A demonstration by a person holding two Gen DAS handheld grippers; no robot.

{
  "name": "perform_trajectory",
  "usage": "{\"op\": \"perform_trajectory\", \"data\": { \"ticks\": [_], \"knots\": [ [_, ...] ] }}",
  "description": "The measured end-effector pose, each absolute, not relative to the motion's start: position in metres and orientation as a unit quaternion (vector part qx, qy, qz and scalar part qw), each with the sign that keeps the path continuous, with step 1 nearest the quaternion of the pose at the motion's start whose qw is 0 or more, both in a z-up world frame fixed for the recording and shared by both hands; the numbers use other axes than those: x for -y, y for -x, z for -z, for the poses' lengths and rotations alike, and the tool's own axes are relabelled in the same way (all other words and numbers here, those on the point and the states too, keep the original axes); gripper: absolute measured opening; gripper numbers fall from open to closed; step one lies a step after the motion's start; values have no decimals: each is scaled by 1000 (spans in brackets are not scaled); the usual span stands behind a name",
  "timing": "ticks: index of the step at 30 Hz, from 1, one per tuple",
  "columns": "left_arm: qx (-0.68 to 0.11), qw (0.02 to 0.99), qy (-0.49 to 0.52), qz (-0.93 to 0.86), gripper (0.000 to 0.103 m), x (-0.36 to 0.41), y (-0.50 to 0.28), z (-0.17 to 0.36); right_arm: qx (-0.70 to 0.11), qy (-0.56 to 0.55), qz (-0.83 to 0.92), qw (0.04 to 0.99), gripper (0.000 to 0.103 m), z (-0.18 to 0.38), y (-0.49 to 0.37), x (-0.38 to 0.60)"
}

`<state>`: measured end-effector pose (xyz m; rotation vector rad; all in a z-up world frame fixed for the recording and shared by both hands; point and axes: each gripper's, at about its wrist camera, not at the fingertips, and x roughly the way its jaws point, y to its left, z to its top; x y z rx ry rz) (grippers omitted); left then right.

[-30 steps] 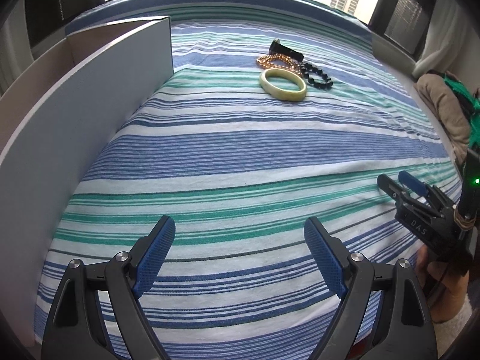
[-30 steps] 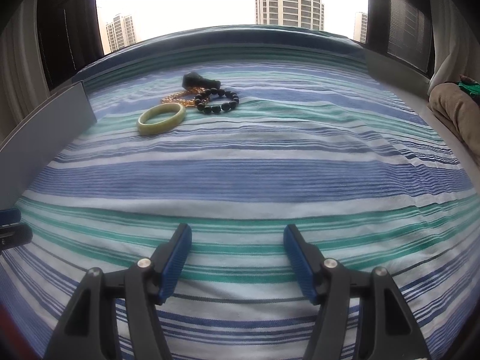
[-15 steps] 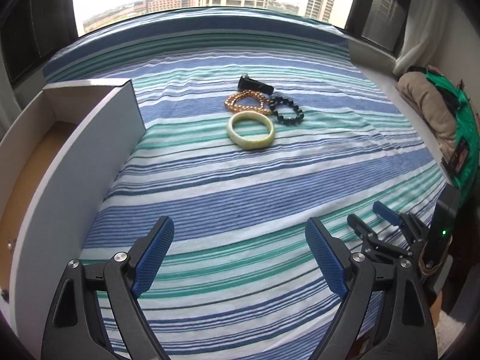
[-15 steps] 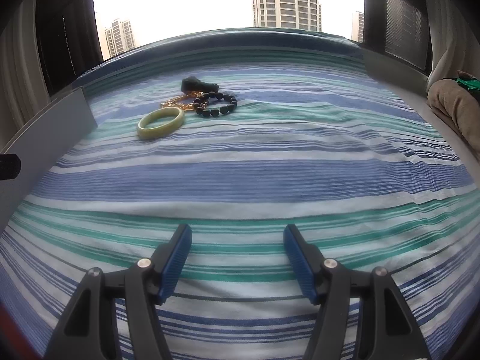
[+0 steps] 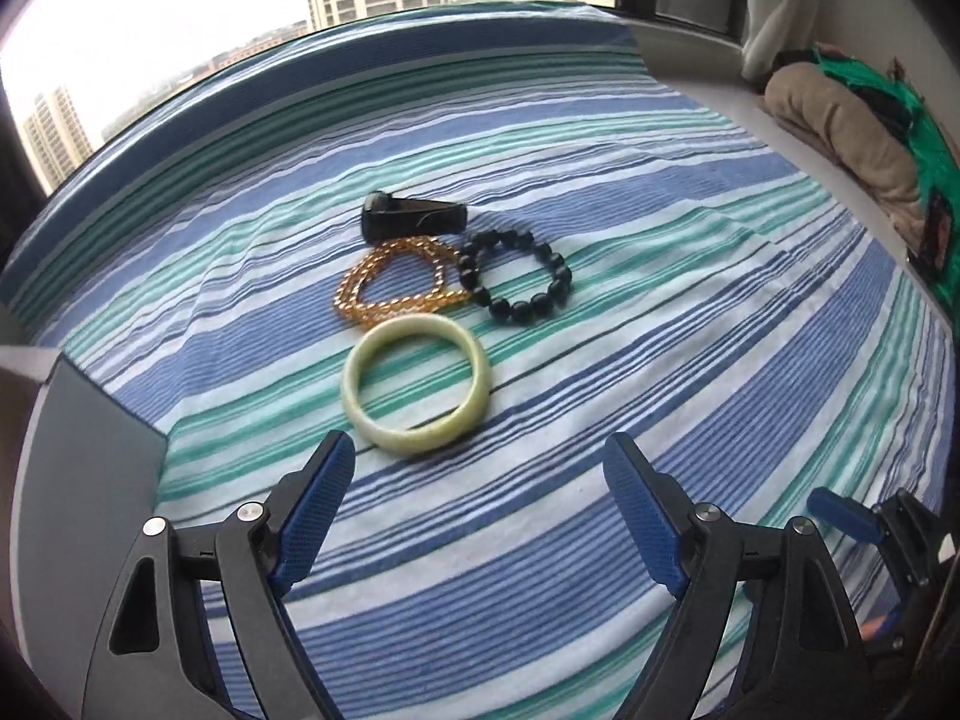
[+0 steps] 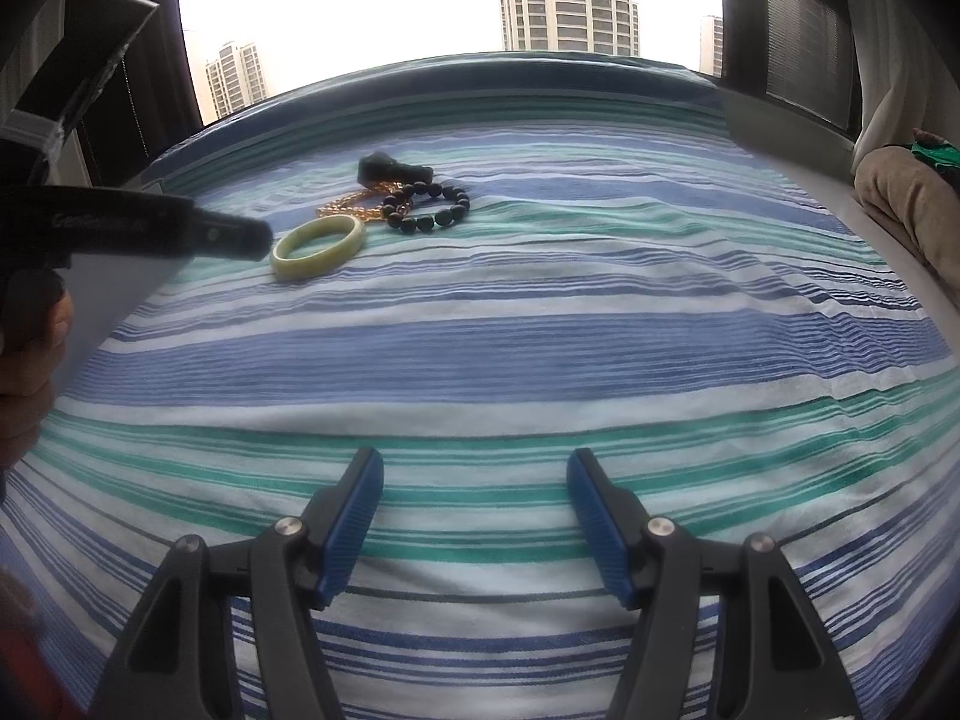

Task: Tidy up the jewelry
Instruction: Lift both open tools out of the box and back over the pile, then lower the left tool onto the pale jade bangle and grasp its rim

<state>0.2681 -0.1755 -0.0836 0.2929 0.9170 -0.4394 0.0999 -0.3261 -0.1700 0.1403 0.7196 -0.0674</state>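
left tongs point(image 5: 474, 483) closing, nothing between them, just short of pale green bangle point(image 5: 417, 384); right tongs point(image 6: 474, 480) wide, empty.

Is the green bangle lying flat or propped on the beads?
Flat: the green bangle lies level on the striped sheet, just clear of the amber beads.

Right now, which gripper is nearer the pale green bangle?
Left. The left gripper hovers just short of the green bangle, jaws closing with nothing between them; the right gripper sits far back across the striped bedspread.

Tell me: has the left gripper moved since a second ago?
Yes. The left gripper has closed in on the jade bangle, leaving the grey drawer wall behind; nothing sits between its closing fingers.
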Motion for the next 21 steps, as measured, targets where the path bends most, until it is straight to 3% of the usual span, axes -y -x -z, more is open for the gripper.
{"op": "perform_trajectory", "data": {
  "ticks": [5,9,17,19,20,21],
  "knots": [
    [-443,852,-190,204,79,202,-302,104,-352,-69,32,933,65,170,-100,327],
    [-471,833,-197,212,70,203,-316,119,-351,-74,29,933,65,169,-99,328],
    [-511,813,-140,241,61,186,-330,126,-349,-81,25,933,65,169,-98,329],
    [-511,812,-145,241,53,185,-330,126,-349,-81,25,933,65,168,-98,328],
    [-510,812,-146,241,37,184,-329,125,-349,-81,25,933,65,168,-98,328],
    [-511,812,-146,241,15,184,-329,124,-349,-81,25,933,65,168,-98,328]
  ]
}}
